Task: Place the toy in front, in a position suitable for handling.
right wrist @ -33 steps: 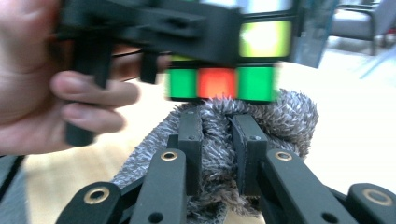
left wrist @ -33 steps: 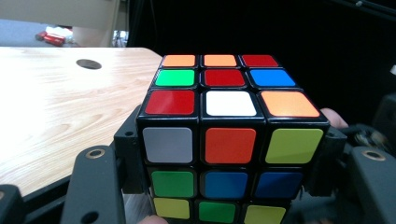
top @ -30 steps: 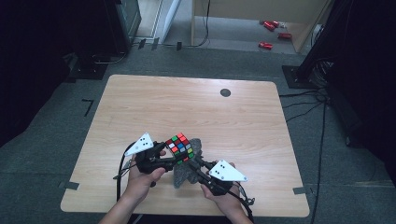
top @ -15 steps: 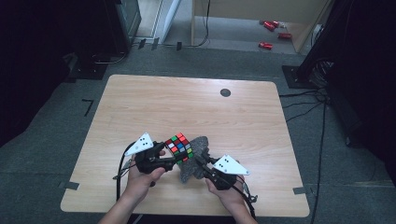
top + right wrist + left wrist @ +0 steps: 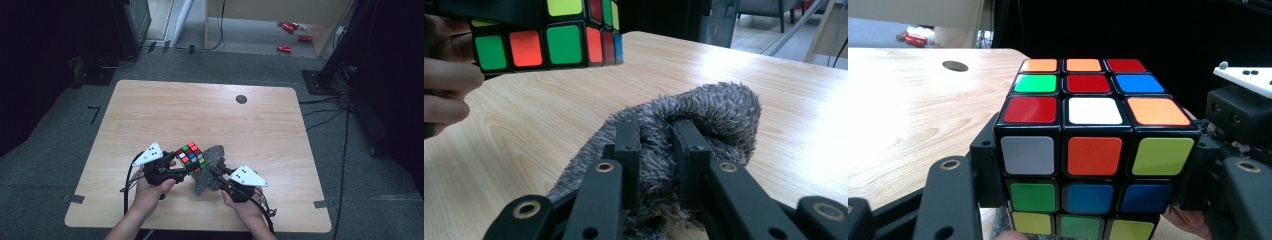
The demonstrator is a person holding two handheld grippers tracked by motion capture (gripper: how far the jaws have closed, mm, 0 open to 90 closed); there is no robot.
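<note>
Wooden table [image 5: 150, 110]: cube [image 5: 190, 157] gripped, cloth [image 5: 209, 170] pinched.

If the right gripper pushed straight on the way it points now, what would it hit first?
Past the grey fuzzy cloth it holds, probably bare table. The cube in the left gripper sits raised and off to one side, though depth is uncertain.

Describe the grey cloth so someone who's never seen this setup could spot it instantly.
On the wooden table, look at the near edge where the person's two hands come in. Between the grippers lies the grey cloth, a fuzzy, shaggy rag bunched into a hump, pinched by the right gripper. Its neighbour, the puzzle cube in the left gripper, is hard, glossy and multicoloured; the cloth is soft and plain grey.
</note>
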